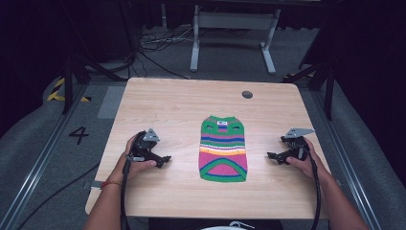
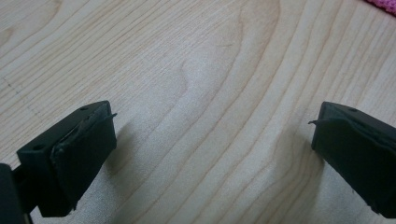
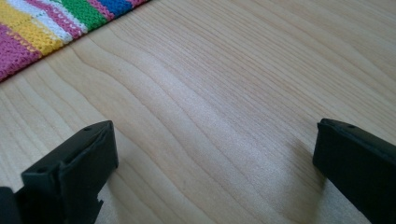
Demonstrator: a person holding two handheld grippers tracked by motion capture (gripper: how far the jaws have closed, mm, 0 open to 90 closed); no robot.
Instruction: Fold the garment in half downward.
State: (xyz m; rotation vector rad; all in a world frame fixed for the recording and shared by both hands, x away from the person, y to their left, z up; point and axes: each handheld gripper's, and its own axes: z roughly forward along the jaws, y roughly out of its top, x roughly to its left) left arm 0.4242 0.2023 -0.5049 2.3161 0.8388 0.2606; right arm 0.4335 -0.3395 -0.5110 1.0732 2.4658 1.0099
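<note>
A small knitted sweater (image 1: 223, 149) with green, pink, yellow and blue stripes lies flat in the middle of the wooden table (image 1: 177, 103). My left gripper (image 1: 164, 160) rests on the table to its left, jaws open and pointing toward the garment, nothing between them (image 2: 212, 140). A pink corner of the sweater (image 2: 383, 3) shows at the top right of the left gripper view. My right gripper (image 1: 273, 156) sits to the sweater's right, also open and empty (image 3: 215, 154). The striped edge of the sweater (image 3: 56, 28) crosses the top left of the right gripper view.
A round dark hole (image 1: 247, 94) sits near the table's far edge. Behind the table stand a metal frame (image 1: 233, 33) and loose cables (image 1: 153, 43) on the floor. A "4" mark (image 1: 78, 134) is on the floor at left.
</note>
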